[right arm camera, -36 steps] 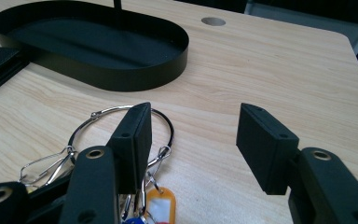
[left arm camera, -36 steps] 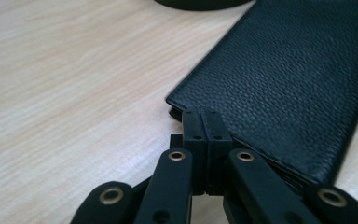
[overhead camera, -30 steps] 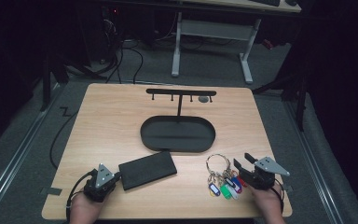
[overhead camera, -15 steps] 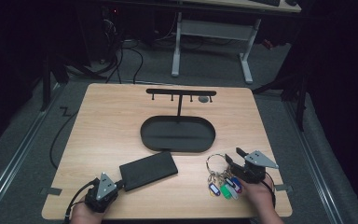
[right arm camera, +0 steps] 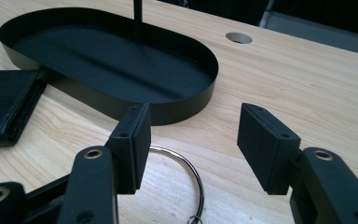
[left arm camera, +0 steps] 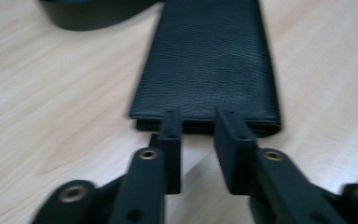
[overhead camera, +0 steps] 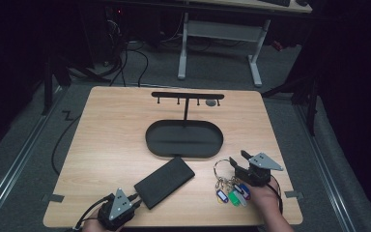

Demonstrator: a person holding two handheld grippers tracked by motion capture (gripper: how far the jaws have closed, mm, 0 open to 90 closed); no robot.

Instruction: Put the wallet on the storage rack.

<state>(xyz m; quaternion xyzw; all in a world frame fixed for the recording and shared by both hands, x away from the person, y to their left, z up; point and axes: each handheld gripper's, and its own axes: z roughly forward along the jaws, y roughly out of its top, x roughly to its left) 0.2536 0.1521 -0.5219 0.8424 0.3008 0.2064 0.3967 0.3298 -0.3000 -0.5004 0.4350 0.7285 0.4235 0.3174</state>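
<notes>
A black leather wallet (overhead camera: 164, 181) lies flat near the table's front, just left of a black oval tray (overhead camera: 150, 145). My left gripper (overhead camera: 134, 202) sits at the wallet's near end. In the left gripper view its jaws stand a narrow gap apart, the tips (left arm camera: 199, 120) just over the edge of the wallet (left arm camera: 209, 60), with nothing clamped. A bunch of keys with coloured tags (overhead camera: 231, 192) on a metal ring (overhead camera: 221, 167) lies at the front right. My right gripper (overhead camera: 236, 163) hovers over the ring (right arm camera: 195, 173), its jaws wide open (right arm camera: 193, 135).
From the tray (right arm camera: 186, 109) rises a thin post carrying a black hook bar (overhead camera: 187, 95). A round hole (right arm camera: 238, 38) sits in the tabletop behind it. Bare wood lies on the table's left half. A white desk frame (overhead camera: 217, 34) stands beyond the table.
My right gripper has moved left and forward, coming over the key ring. My left gripper has slid back towards the front edge and a little right, staying at the wallet's end.
</notes>
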